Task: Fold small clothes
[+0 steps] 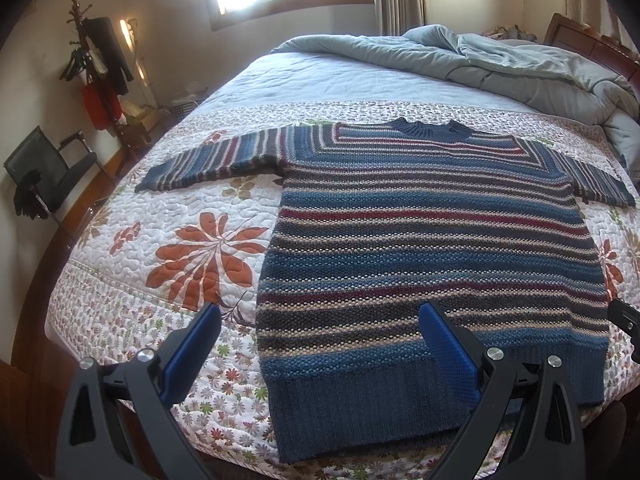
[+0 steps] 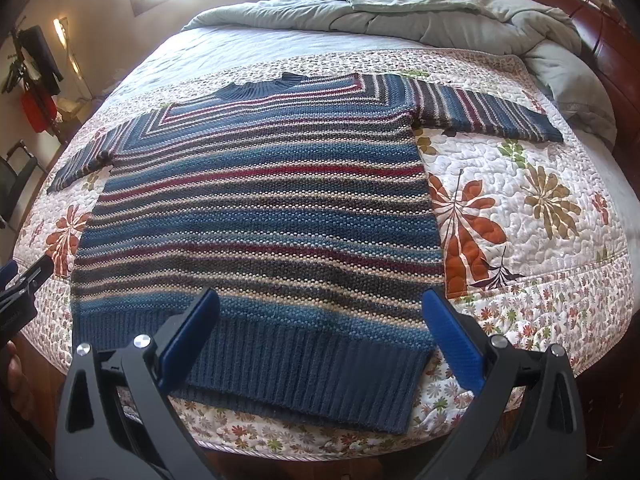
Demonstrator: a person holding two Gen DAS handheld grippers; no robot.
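Your left gripper (image 1: 320,344) hangs with its blue-padded jaws spread wide, empty, over the hem's 7 o'clock corner. The blue, red and cream striped knitted sweater (image 1: 432,240) lies flat, front up, on the floral quilted bedspread (image 1: 160,264), collar toward 12 o'clock, sleeves out to 9 and 3 o'clock. Your right gripper (image 2: 320,316) is likewise spread and empty, over the hem's 5 o'clock corner.

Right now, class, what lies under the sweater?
The sweater lies flat on a floral quilt, which shows around its body and sleeves. The quilt's pattern beneath the knit is covered, so whether anything else lies under it cannot be seen.
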